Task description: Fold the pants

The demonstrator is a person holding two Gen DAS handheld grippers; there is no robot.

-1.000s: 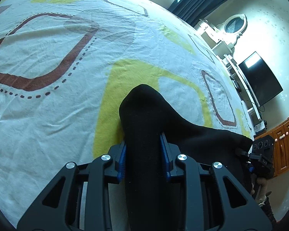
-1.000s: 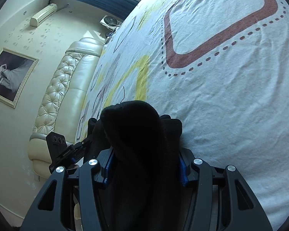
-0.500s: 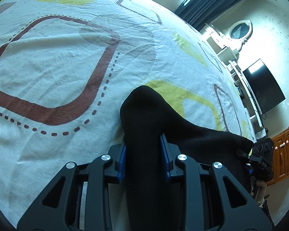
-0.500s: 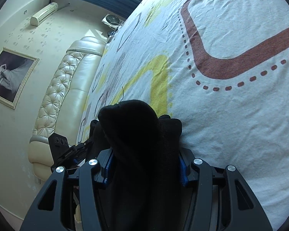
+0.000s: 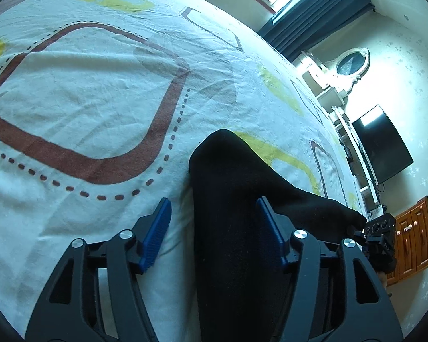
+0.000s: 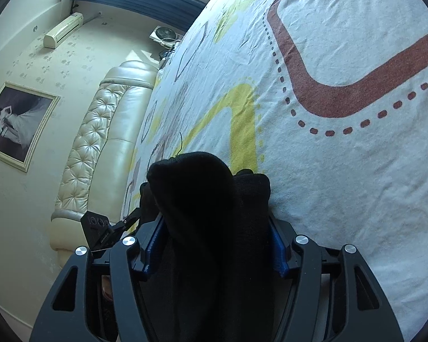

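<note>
The black pants (image 5: 231, 199) lie bunched on the patterned bed sheet (image 5: 85, 91). My left gripper (image 5: 214, 213) is open, its blue pads (image 5: 157, 228) spread wide; the cloth lies loose between them against the right pad. My right gripper (image 6: 214, 228) is shut on the other bunched edge of the black pants (image 6: 202, 199), low over the sheet (image 6: 342, 171). The right gripper's body also shows in the left wrist view (image 5: 379, 236), and the left gripper's body shows in the right wrist view (image 6: 100, 228).
The bed fills both views. A tufted cream headboard (image 6: 100, 142) and a framed photo (image 6: 14, 122) are at the left of the right wrist view. A TV (image 5: 382, 145), a dresser with an oval mirror (image 5: 351, 65) and a wooden cabinet (image 5: 413, 233) stand beyond the bed.
My left gripper has opened and let go of the pants. Both grippers have moved along the sheet, the pants carried with them. The right gripper stays shut on the cloth.
</note>
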